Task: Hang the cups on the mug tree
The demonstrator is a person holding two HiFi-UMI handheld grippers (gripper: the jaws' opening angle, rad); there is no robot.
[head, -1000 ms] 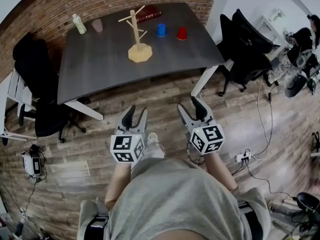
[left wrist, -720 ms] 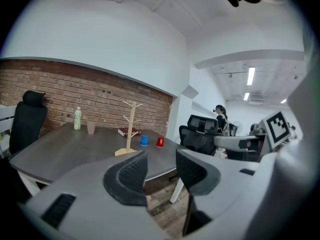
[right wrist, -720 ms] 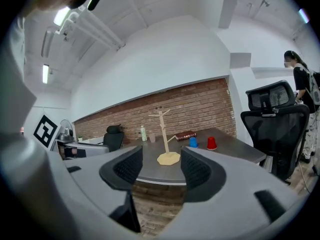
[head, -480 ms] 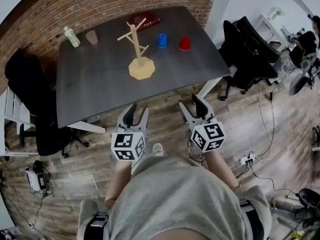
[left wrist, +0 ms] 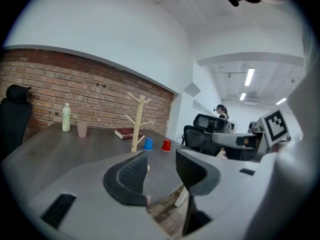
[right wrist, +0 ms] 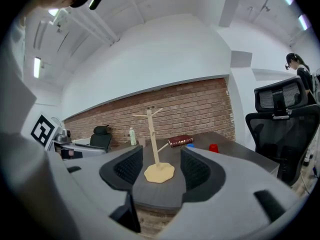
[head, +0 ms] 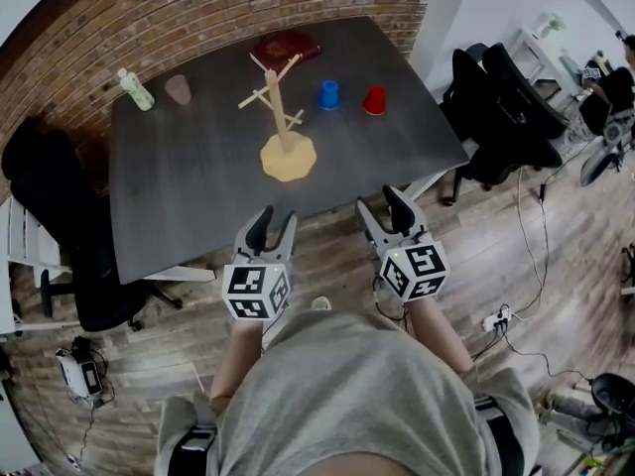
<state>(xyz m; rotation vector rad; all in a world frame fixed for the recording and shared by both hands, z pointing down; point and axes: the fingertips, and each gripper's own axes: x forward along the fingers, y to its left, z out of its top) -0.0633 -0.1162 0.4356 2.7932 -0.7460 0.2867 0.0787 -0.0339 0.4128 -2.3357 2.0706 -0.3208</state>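
Since a second ago the table (head: 189, 196) has drawn closer to both tools; its near edge now lies just ahead of the jaw tips, where before bare floor showed between.

Left gripper (head: 270, 221): jaws apart, nothing held between them. Right gripper (head: 382, 206): jaws likewise spread and empty. We hold both side by side, level, pointing at the table.

Mug tree (head: 286, 117): stands on the table straight ahead, roughly on the line between the two grippers and well beyond their tips. Its long axis is upright, the trunk rising from a flat pale base, the pegs slanting upward and outward. In the right gripper view it sits framed between that gripper's jaws, far off.

Blue cup (head: 328, 94) and red cup (head: 374, 100): beyond the tree, ahead of the right gripper, near each other but apart, both mouth-down. Pink cup (head: 179, 89): far ahead and to the left of the left gripper, mouth-up, just beside a bottle (head: 135, 89) standing upright. A dark red book (head: 285, 47) lies flat at the far edge, behind the tree.

No cup is on the pegs.
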